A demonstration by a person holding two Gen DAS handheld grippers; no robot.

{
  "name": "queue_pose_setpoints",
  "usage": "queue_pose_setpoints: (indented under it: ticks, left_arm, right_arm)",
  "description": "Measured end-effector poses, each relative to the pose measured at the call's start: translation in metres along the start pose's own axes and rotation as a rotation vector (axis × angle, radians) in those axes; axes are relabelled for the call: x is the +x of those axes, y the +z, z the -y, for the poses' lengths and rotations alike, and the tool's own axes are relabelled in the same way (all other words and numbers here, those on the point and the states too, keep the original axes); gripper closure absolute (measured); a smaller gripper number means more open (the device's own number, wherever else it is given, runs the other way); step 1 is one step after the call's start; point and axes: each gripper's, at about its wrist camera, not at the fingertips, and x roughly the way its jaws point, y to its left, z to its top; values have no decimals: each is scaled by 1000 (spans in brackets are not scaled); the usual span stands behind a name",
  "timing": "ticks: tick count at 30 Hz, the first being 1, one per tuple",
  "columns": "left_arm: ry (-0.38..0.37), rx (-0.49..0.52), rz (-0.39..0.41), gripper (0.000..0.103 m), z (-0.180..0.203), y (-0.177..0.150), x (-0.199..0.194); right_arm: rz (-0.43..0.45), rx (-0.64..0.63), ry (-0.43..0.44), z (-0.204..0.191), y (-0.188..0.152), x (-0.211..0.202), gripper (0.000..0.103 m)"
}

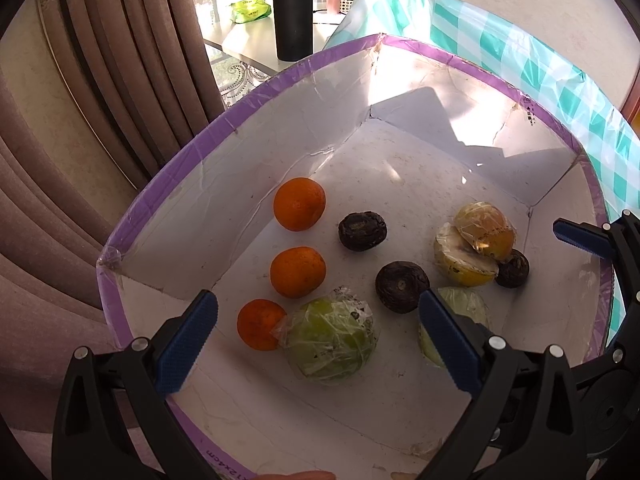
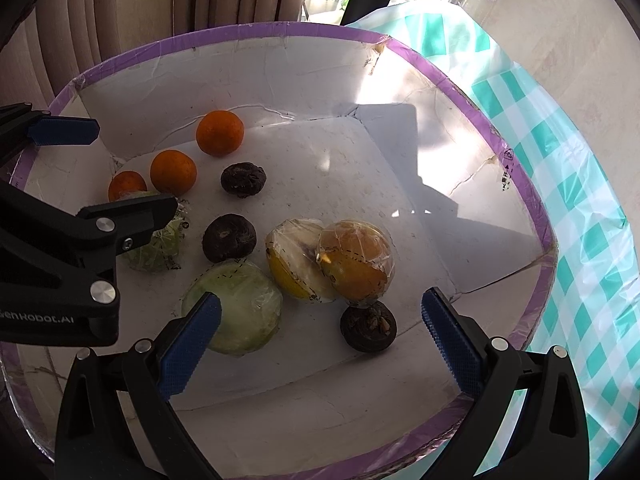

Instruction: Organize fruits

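Inside a white cardboard box [image 1: 280, 120] with a purple taped rim, fruit lies on the flat, scuffed floor, seen from two wrist views. At far left, three oranges [image 1: 298, 267] form a straight row along the left wall; the row's long axis runs from the near-left corner toward the far wall. They are round, matte and dimpled. Touching the nearest orange is a green fruit [image 1: 332, 340] wrapped in crinkled clear film, roughly spherical. To its right sit two dark, wrinkled, squat fruits [image 1: 402, 287], each with a puckered centre facing upward, set apart from one another. Further right, a second film-wrapped pale green fruit [image 2: 234, 308] lies partly behind a blue pad in the left view. Next come two wrapped yellow-orange fruit halves [image 2: 352, 260], leaning against each other; the left one shows a pale cut face. A third dark fruit [image 2: 368, 328] touches their near side.

Left hand-held gripper [image 1: 316, 344]: fingers spread wide, ribbed blue pads [image 1: 186, 348] on black plastic arms, poised above the wrapped green fruit and holding nothing. Right hand-held gripper [image 2: 320, 344]: fingers likewise apart, empty, over the near right part of the box. Beyond the box lies a glossy teal-and-white checked cloth [image 2: 580, 200] on the counter; pleated curtains [image 1: 100, 80] hang at left.
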Motion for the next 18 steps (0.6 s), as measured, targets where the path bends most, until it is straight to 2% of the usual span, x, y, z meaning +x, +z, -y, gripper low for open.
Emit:
queue_pose_setpoints:
  ticks: [18]
  left_arm:
    - [-2,0,2,2,1,0,0]
  right_arm:
    - [2,-1,-3,0,0,1,5]
